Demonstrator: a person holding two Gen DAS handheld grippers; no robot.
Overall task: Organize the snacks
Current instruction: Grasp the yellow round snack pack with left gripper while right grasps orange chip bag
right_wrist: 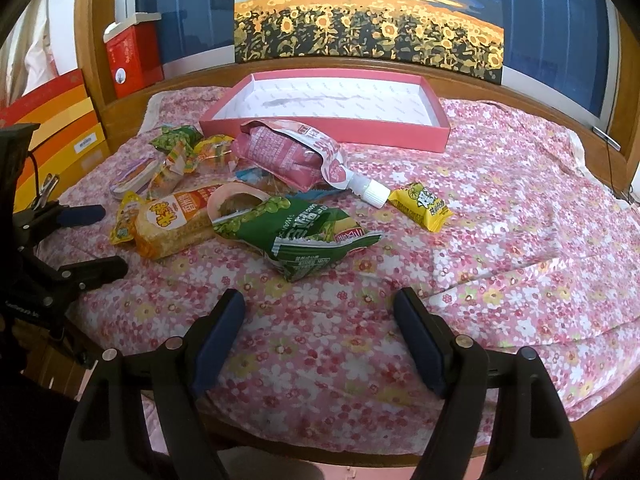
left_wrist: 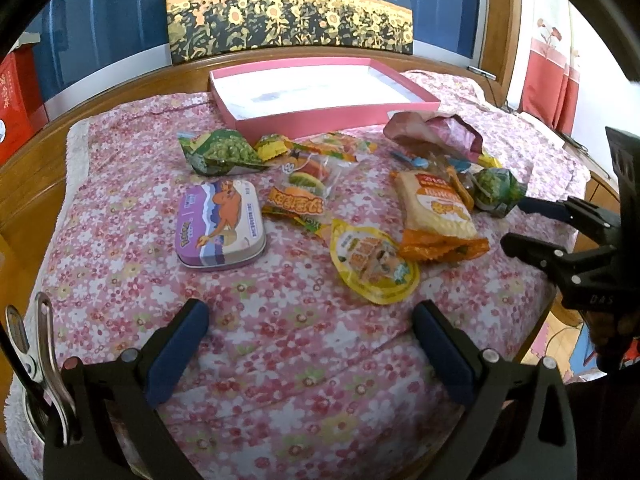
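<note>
A shallow pink cardboard box (right_wrist: 400, 130) lies open and empty at the frame's upper centre; below it, mid-left, foil snack packets (right_wrist: 296, 236) and a purple rectangular tin (left_wrist: 222, 226) lie scattered flat

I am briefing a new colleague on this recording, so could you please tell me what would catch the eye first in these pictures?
A jumble of bright snack packets lies scattered across the pink flowered bedspread, with a purple cartoon tin at its left edge. Behind the pile sits an empty pink box, white inside, near the headboard. Above it a sunflower painting fills the wall.
</note>
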